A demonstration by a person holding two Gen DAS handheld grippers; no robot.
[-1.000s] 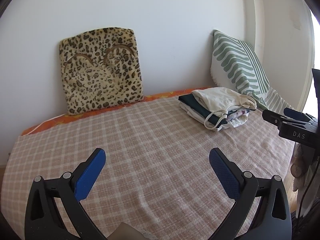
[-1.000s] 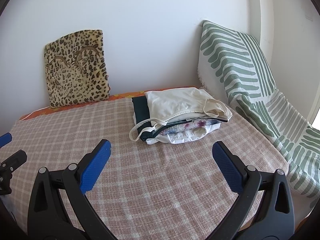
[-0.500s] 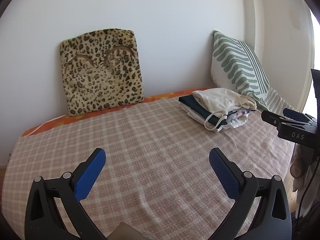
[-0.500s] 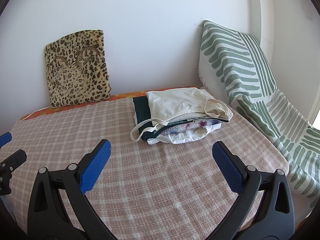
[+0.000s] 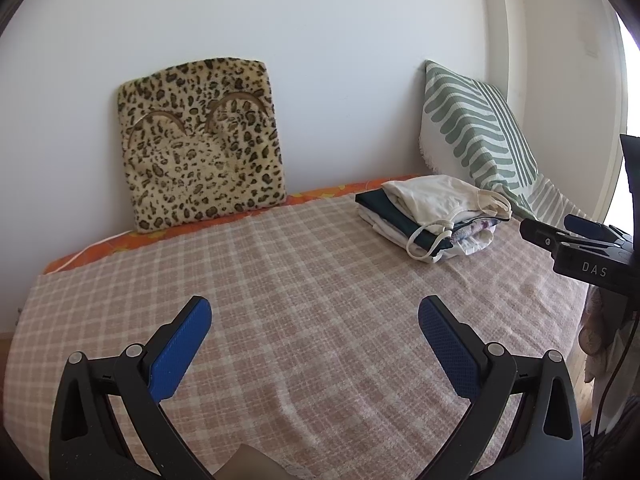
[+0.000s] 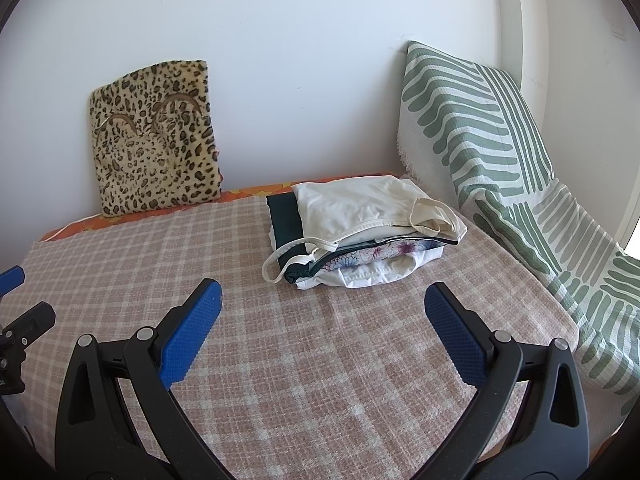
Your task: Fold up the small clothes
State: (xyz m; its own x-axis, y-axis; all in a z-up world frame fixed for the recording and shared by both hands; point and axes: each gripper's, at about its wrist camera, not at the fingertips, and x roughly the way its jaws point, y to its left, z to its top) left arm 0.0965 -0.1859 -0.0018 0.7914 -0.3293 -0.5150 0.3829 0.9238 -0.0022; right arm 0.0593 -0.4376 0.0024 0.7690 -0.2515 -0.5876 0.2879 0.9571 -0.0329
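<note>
A stack of folded small clothes (image 6: 360, 232) lies at the back right of the bed: a cream top with thin straps on top, then dark green, floral and white pieces. The same stack of clothes (image 5: 434, 212) shows at the right in the left wrist view. My left gripper (image 5: 314, 326) hovers open over the checked blanket with nothing between its blue pads. My right gripper (image 6: 322, 312) is open too, held in front of the stack and apart from it. The right gripper's body (image 5: 588, 256) enters the left wrist view from the right.
A pink checked blanket (image 5: 300, 280) covers the bed. A leopard-print cushion (image 5: 200, 152) leans on the white wall at the back. A green-striped throw (image 6: 500, 160) drapes over the bed's right end. The left gripper's tip (image 6: 12, 280) shows at the left edge.
Both views have crept very slightly; the stack and the cushions sit a touch lower and nearer in frame. Neither gripper has opened or shut.
</note>
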